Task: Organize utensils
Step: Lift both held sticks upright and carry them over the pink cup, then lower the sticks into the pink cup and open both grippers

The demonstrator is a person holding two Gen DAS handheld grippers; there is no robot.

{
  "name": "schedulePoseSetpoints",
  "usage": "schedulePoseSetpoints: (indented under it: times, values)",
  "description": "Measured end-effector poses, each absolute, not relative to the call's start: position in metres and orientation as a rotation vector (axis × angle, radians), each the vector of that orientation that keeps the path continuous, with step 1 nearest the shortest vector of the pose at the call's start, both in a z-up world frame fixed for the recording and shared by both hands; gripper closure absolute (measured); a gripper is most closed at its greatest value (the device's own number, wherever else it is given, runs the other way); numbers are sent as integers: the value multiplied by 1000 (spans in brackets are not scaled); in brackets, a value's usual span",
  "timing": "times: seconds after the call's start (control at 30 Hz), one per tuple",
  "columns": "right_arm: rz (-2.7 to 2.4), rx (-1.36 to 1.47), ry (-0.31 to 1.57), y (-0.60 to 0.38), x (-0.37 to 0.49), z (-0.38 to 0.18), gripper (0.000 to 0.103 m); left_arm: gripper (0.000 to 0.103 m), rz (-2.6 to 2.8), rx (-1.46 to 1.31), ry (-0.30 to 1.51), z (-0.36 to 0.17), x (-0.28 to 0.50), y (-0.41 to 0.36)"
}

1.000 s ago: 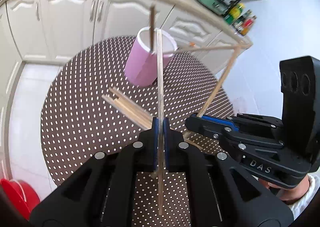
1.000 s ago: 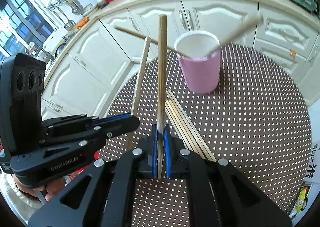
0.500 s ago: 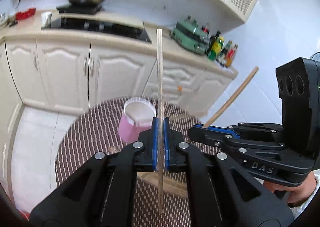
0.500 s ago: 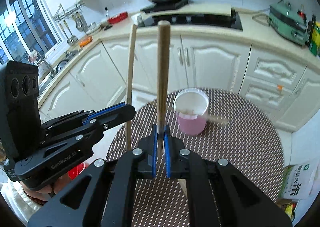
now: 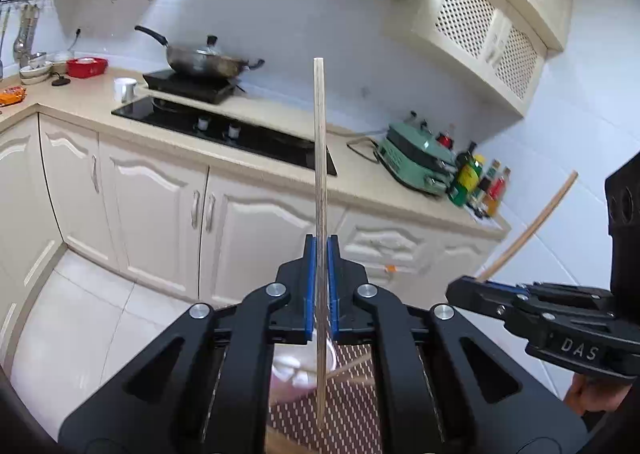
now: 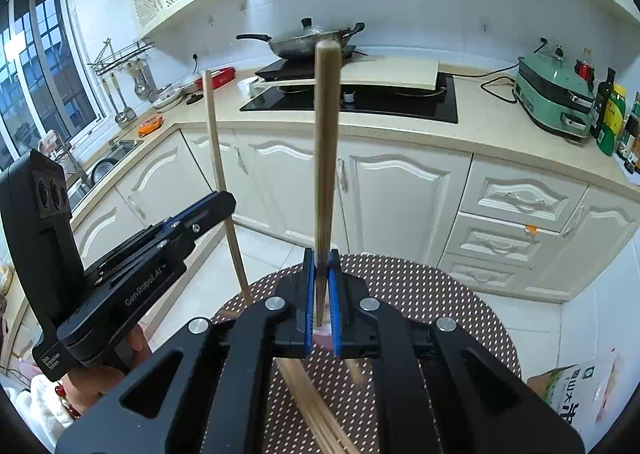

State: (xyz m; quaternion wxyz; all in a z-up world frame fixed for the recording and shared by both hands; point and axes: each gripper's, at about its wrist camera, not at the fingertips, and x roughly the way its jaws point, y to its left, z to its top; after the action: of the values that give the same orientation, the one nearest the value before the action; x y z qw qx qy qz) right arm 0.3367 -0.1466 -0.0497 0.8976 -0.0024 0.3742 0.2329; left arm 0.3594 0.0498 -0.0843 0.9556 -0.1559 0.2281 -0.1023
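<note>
Left gripper pinches one chopstick upright. Right gripper clamps another chopstick, above the dotted bench and the blurred pink cup.

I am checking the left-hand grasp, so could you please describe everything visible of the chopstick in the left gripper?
The chopstick is a thin, straight, pale wooden stick. The left gripper holds it with blue-padded jaws shut on its lower part. Its squared tip stands upright before the cabinets, and its lower end hangs past the jaws, above the pink cup. Nothing else touches it.
</note>
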Motion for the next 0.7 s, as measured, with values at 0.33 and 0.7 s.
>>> schedulePoseSetpoints:
  times: [0.33,0.7]
  values:
    - [510,-17,827,-149,375,-76,98,97,-160,-293,414,-105,399,37]
    - [553,-21,905,-149,381,-106,98,97,-109,-241,504,-143,406,24]
